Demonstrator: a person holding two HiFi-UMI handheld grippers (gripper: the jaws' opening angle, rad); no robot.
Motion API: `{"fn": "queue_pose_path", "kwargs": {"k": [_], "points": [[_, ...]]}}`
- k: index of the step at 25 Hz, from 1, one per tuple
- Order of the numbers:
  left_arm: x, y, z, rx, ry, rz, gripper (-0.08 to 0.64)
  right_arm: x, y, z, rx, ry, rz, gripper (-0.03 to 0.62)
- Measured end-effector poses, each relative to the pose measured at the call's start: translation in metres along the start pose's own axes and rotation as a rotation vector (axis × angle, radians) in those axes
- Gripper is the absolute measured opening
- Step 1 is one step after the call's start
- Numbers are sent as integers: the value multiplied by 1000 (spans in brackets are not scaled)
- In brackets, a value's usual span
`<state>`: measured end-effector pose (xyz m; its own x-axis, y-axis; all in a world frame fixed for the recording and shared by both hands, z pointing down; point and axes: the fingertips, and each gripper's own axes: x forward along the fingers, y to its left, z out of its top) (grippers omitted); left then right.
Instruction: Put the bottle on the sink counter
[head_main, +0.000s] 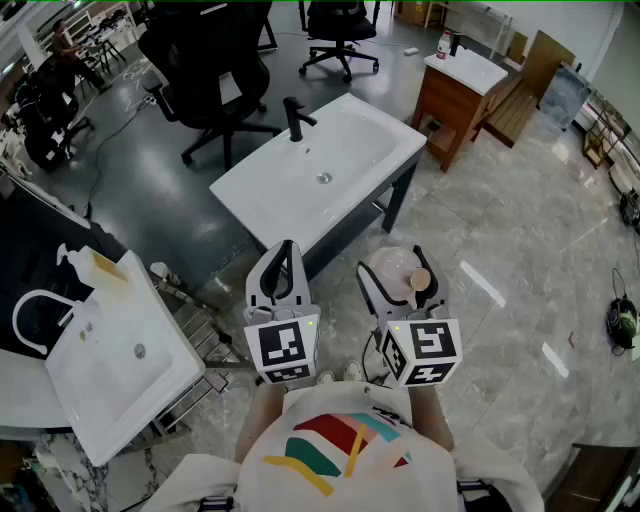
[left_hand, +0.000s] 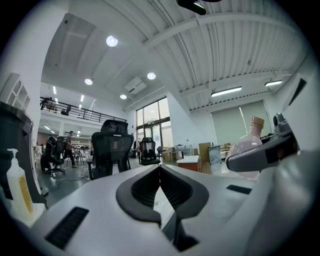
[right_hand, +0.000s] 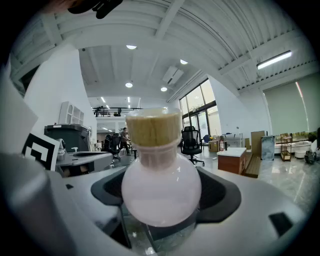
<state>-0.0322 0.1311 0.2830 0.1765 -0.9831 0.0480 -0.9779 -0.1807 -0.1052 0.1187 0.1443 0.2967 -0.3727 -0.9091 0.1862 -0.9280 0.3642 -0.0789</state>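
Your right gripper (head_main: 400, 275) has its jaws spread wide around the round belly of the bottle (right_hand: 161, 187), pads pressing on it. You hold it in the air close to your body, well apart from the sink counter (head_main: 370, 130) ahead. Your left gripper (left_hand: 160, 167) is empty, its jaws together. The grip is the weak point: on a smooth curved belly the bottle could swivel or slide out if you swing or tip it on the way. The counter's flat rim around the basin looks narrow, so a careless set-down could send the bottle into the bowl or knock the faucet (head_main: 296, 117). Release only once its base sits flat.
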Motion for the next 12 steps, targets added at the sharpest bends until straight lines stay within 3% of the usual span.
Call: {"fn": "queue_pose_path", "kwargs": {"k": [12], "points": [[13,-14,-3,12,11,-12,18,6,-14,-2,0,2,10,394]]}}
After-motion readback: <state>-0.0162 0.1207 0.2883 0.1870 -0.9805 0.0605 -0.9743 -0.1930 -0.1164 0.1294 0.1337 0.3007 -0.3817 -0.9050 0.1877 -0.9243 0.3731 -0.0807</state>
